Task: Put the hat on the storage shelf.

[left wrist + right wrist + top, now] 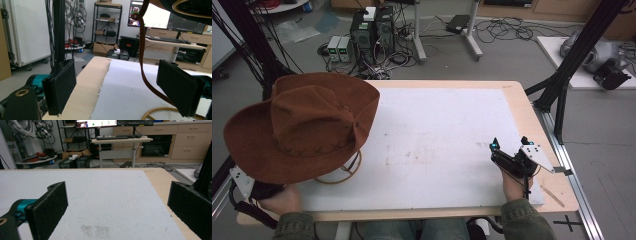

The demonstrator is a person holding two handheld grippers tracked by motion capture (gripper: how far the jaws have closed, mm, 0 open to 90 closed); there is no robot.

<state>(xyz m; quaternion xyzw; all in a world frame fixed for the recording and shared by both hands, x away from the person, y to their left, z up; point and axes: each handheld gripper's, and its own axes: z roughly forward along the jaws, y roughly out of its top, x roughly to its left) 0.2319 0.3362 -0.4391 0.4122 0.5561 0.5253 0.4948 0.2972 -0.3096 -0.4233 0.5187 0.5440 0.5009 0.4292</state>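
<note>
A big brown hat (304, 125) sits on a thin wooden stand (343, 172) at the left side of the table (522, 107), and its brim hangs out past the table's left edge. The table has a white mat (437, 140) on top. The person's left hand (282, 199) is low at the near left corner, tucked under the hat's brim, holding the left gripper (117, 90). In the left gripper view its 2 black jaws stand wide apart with nothing between them, and the stand's curved rod (142, 50) rises just in front of them. The right hand (513, 186) rests near the right edge of the mat, with the sleeve coming in from the bottom. It holds the right gripper (510, 144) pointing away from the person across the table. Its 2 jaws are wide apart too, with bare mat between them.
</note>
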